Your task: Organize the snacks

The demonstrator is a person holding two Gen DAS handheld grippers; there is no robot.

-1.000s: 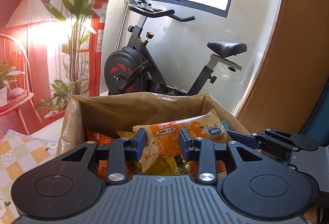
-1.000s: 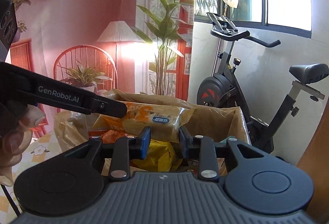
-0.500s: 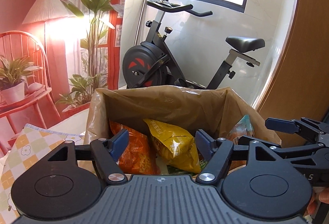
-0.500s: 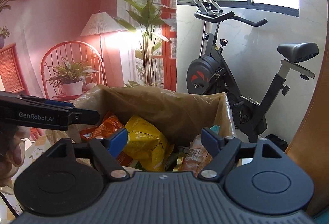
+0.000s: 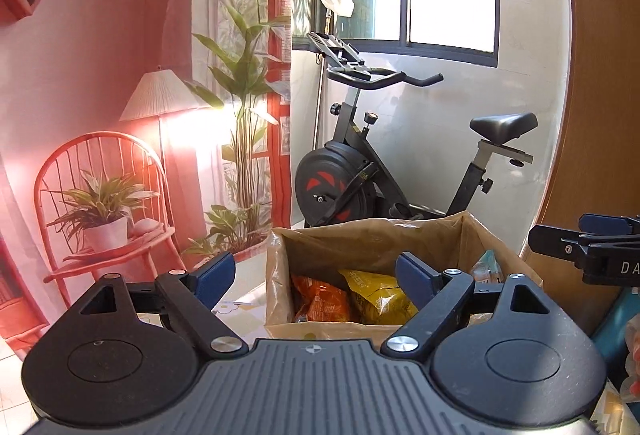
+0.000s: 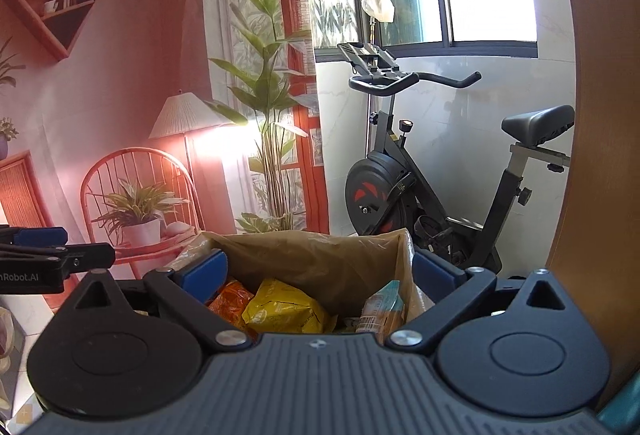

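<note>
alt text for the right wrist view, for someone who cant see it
The right gripper, jaws opening and empty, hovers over a brown paper bag holding orange and yellow snack packets. An exercise bike stands behind, by the window.

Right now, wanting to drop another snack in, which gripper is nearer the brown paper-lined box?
Right. Right gripper hangs at the box's near rim; left gripper sits farther back, left of it. Both jaws opening, empty.
</note>
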